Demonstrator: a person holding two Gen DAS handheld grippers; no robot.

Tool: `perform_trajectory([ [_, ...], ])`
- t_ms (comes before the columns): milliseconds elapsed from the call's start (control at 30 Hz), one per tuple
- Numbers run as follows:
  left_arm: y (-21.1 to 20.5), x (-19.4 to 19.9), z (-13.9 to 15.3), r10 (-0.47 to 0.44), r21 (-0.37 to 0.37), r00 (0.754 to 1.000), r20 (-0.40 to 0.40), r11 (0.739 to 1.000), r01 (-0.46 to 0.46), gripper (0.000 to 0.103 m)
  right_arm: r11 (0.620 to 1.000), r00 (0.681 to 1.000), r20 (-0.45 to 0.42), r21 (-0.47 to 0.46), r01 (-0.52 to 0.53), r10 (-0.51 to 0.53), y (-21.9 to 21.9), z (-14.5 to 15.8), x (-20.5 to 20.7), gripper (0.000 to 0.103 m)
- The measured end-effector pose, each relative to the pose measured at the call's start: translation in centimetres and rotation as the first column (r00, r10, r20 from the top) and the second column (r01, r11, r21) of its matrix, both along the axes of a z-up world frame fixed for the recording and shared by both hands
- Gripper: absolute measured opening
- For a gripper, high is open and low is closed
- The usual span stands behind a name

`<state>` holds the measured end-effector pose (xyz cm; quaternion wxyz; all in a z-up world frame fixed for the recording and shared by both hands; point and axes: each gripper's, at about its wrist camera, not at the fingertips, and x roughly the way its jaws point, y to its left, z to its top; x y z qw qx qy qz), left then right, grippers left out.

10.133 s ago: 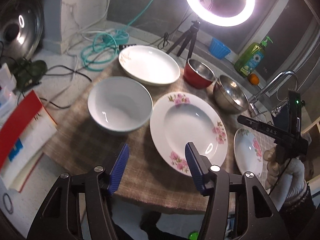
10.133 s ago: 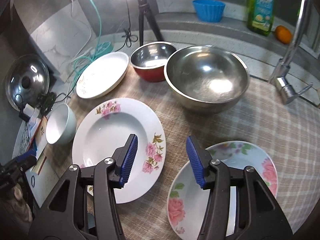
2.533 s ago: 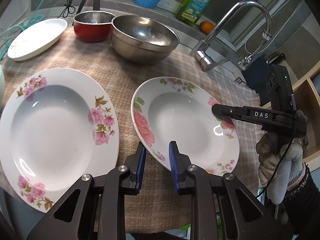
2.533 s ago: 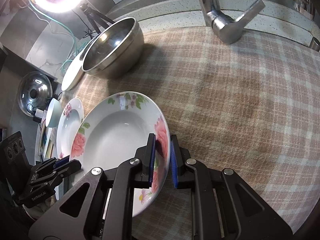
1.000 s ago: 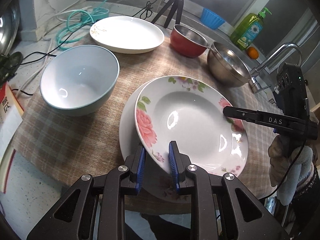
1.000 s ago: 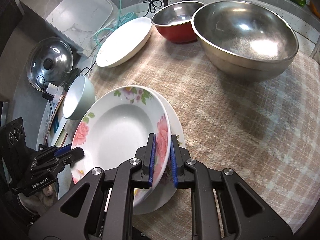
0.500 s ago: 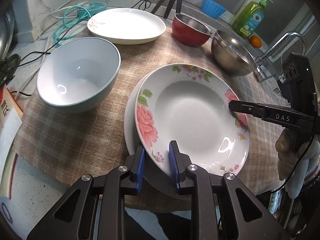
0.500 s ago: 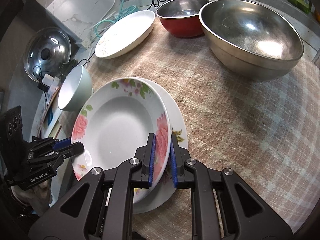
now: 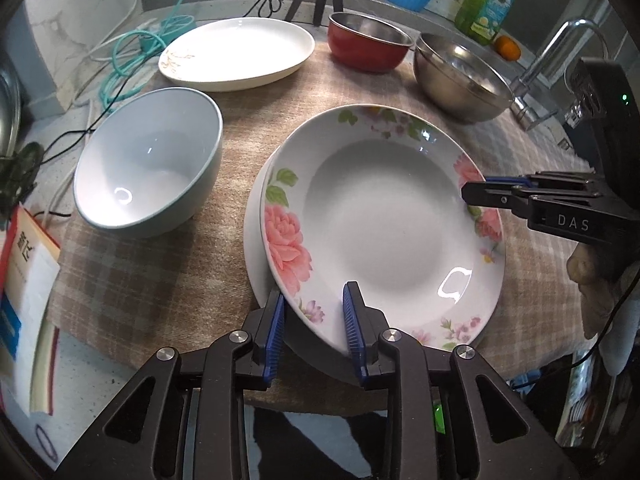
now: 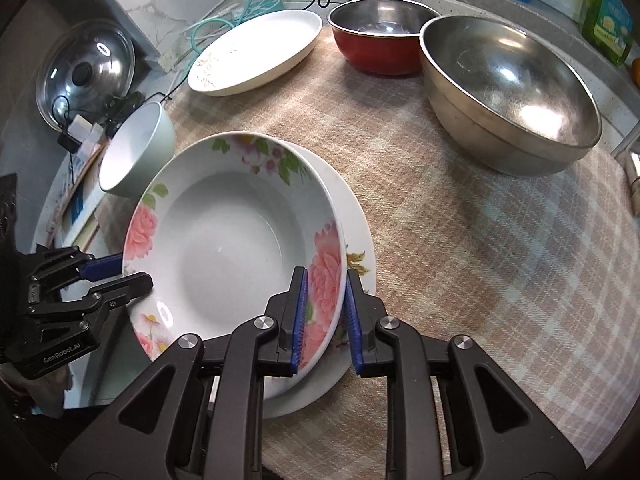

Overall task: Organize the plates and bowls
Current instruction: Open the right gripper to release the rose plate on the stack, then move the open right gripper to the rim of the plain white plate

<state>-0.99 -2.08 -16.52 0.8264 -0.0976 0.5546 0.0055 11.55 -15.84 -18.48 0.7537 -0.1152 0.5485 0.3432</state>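
A floral soup plate [image 9: 380, 224] rests on top of a larger floral plate [image 9: 254, 236] on the plaid cloth; it also shows in the right wrist view [image 10: 224, 248], with the lower plate's rim [image 10: 360, 236] sticking out. My left gripper [image 9: 314, 326] straddles the upper plate's near rim with its jaws parted a little wider than the rim. My right gripper [image 10: 324, 316] straddles the opposite rim, jaws also parted. Each gripper shows in the other's view: the right [image 9: 476, 190], the left [image 10: 116, 272].
A pale blue bowl [image 9: 148, 168] sits left of the stack. A white oval plate [image 9: 236, 52], a red bowl [image 9: 368, 44] and a steel bowl [image 9: 460, 76] stand behind. A faucet [image 9: 548, 76], soap bottle [image 9: 486, 4], cables [image 9: 132, 52] and booklet [image 9: 24, 280] are around.
The floral plate has been lowered onto the larger plate. Both grippers' jaws have widened from clamping its rim to standing apart around it.
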Motion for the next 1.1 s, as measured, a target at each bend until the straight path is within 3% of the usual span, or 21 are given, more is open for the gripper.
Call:
perform_trajectory([
  [267, -0.8, 0.1, 0.1, -0.03, 0.081, 1.0, -0.007, 0.996, 0.031, 0.031, 0.999, 0.999, 0.046, -0.034, -0.013, 0.015, 0.3, 0.1, -0.8, 0.029],
  [467, -2.0, 0.2, 0.1, -0.077, 0.189, 0.997, 0.004, 0.979, 0.075, 0.034, 0.999, 0.998, 0.06, -0.041, -0.015, 0.017, 0.5, 0.2, -1.2, 0.045],
  [567, -1.6, 0.2, 0.3, -0.069, 0.174, 0.998, 0.009, 0.982, 0.066, 0.034, 0.999, 0.998, 0.068, -0.044, 0.0, 0.003, 0.3, 0.4, -1.2, 0.052],
  [767, -0.5, 0.0, 1.8, -0.065, 0.121, 0.997, 0.039, 0.991, 0.06, 0.034, 0.998, 0.997, 0.048, -0.013, 0.059, -0.058, -0.9, 0.9, -0.6, 0.054],
  [900, 0.9, 0.3, 3.4, -0.056, 0.038, 0.995, 0.083, 0.998, 0.053, 0.035, 0.993, 0.994, 0.041, 0.053, 0.101, -0.104, -1.7, 2.3, -0.3, 0.068],
  [1100, 3.9, 2.2, 5.8, -0.04, -0.009, 0.99, 0.136, 0.999, 0.041, 0.038, 0.976, 0.989, 0.012, 0.162, 0.146, -0.15, -1.7, 5.2, 0.6, 0.076],
])
